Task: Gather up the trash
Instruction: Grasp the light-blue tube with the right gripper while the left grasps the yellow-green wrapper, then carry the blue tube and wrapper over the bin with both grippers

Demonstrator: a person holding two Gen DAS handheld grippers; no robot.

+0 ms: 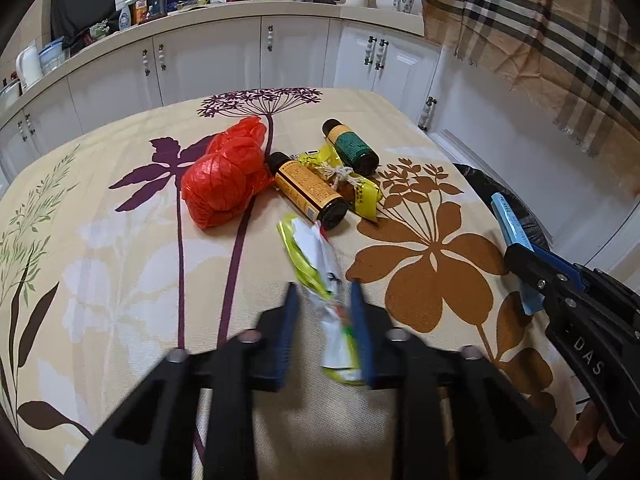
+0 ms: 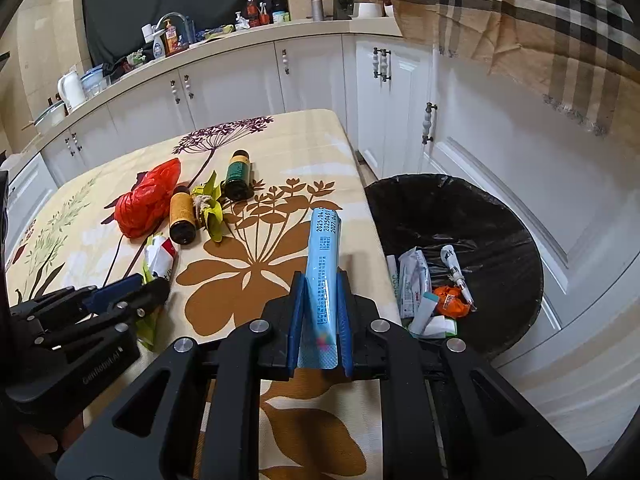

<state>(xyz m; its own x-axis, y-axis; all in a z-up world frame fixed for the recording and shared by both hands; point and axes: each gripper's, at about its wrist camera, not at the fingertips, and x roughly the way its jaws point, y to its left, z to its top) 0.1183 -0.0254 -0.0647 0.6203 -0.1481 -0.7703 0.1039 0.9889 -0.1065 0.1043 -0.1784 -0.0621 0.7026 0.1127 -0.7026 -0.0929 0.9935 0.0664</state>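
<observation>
My left gripper (image 1: 324, 292) straddles a crumpled yellow-and-white wrapper (image 1: 320, 264) on the flowered tablecloth (image 1: 120, 240); its jaws stand apart, the wrapper lying against the right finger. My right gripper (image 2: 320, 280) is shut on a long light-blue packet (image 2: 324, 248) and holds it over the table's right edge, next to the black-lined trash bin (image 2: 460, 216). Further back lie a red plastic bag (image 1: 228, 176), an orange-label bottle (image 1: 308, 188), a green-label bottle (image 1: 352, 148) and a yellow wrapper with string (image 1: 352, 184).
The bin holds several wrappers (image 2: 432, 292). White cabinets (image 1: 208, 60) and a cluttered counter (image 1: 240, 4) run behind the table. A plaid cloth (image 1: 540, 40) hangs at the upper right. The right gripper shows in the left wrist view (image 1: 516, 248).
</observation>
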